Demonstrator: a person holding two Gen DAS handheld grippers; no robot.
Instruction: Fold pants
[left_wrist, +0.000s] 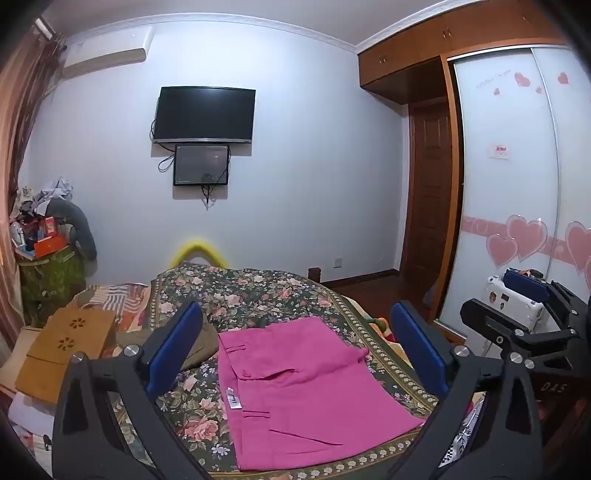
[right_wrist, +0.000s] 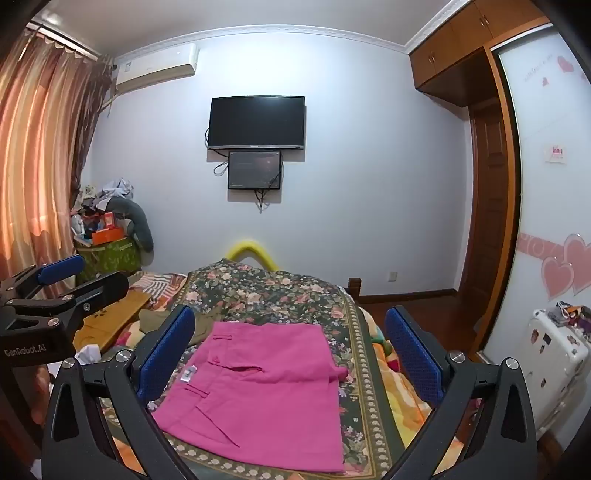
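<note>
Pink pants (left_wrist: 303, 391) lie folded into a flat rectangle on the floral bedspread (left_wrist: 258, 291), waistband and white label toward the left; they also show in the right wrist view (right_wrist: 266, 391). My left gripper (left_wrist: 295, 350) is open and empty, held above the pants, blue pads wide apart. My right gripper (right_wrist: 291, 347) is open and empty, also above the pants. The right gripper shows at the right edge of the left wrist view (left_wrist: 517, 306). The left gripper shows at the left edge of the right wrist view (right_wrist: 74, 280).
An olive garment (right_wrist: 177, 317) lies left of the pants beside a wooden board (left_wrist: 70, 339). A cluttered green bin (right_wrist: 107, 254) stands in the far left corner. A white suitcase (right_wrist: 557, 362) and wardrobe doors are at the right. A TV (right_wrist: 256, 122) hangs ahead.
</note>
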